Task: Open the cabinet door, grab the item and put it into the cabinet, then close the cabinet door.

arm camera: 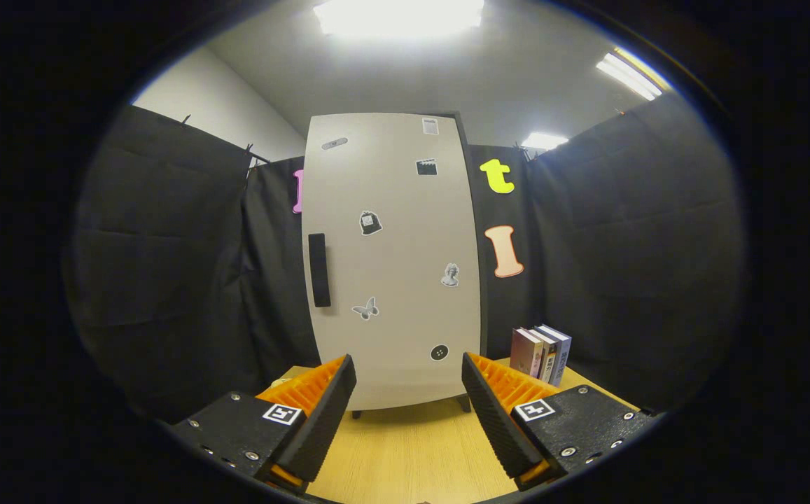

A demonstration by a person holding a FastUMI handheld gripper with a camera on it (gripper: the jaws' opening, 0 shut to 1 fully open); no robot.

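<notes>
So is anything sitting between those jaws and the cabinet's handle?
Nothing visible. The gripper is open, with bare table ahead of it up to the shut cabinet door. The handle sits on the door's left side; the books stand off to the right.

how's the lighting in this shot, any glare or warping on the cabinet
Gripper view: bright ceiling lights blow out to white, but the closed cabinet door is evenly lit, without glare. The fisheye bows the door's straight edges outward. Stickers and the handle look sharp. The hand-held gripper is open above the wooden table, its fingers sharp.
</notes>
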